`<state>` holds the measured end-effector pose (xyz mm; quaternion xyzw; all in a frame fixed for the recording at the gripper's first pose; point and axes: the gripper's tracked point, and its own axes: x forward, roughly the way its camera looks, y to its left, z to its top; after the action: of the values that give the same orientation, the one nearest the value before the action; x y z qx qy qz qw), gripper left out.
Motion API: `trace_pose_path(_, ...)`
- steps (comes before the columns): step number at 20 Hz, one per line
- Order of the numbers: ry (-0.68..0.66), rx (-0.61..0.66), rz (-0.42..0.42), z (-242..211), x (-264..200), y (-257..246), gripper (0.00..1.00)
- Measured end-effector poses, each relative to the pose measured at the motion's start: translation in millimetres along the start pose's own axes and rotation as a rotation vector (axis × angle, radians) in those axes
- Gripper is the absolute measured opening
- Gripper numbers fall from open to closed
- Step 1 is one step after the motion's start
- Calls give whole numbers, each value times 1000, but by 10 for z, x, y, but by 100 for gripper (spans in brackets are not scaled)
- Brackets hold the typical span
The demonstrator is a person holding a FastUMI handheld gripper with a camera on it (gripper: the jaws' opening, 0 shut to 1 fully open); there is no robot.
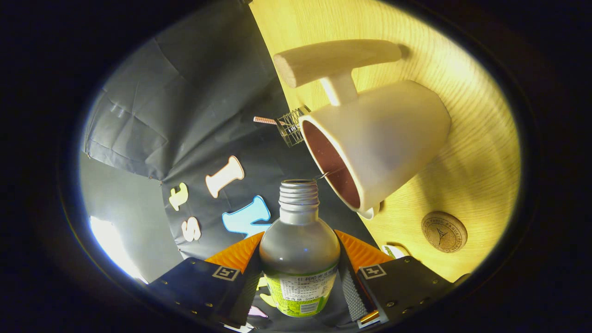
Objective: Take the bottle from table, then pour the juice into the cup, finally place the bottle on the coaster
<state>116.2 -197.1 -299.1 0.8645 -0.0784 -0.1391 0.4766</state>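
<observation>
My gripper [299,259] is shut on a clear bottle [299,252] with a green label and no cap, held between both fingers. The whole view is rolled to the side, so the wooden table [481,152] stands like a wall beyond the fingers. The bottle's open threaded neck [299,192] points at the rim of a white cup [374,143] with a dark red inside, a short gap apart from it. The cup has a thick wooden handle [335,60]. A round cork coaster [444,231] lies on the table just past the cup's base. No liquid stream shows.
A small wire holder [291,127] with a striped stick in it stands behind the cup at the table's far edge. A small white object [395,251] lies on the table close to one finger. The dark cloth wall rises beyond the table.
</observation>
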Motion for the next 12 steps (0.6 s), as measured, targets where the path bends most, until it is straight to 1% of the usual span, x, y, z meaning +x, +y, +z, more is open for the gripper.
trace_pose_path(7,-5,-10,-5,18,4,-22,79)
trace_pose_path(10,4,-90,-56,13,10,-147,79)
trace_pose_path(12,10,-106,-58,23,1,-118,79)
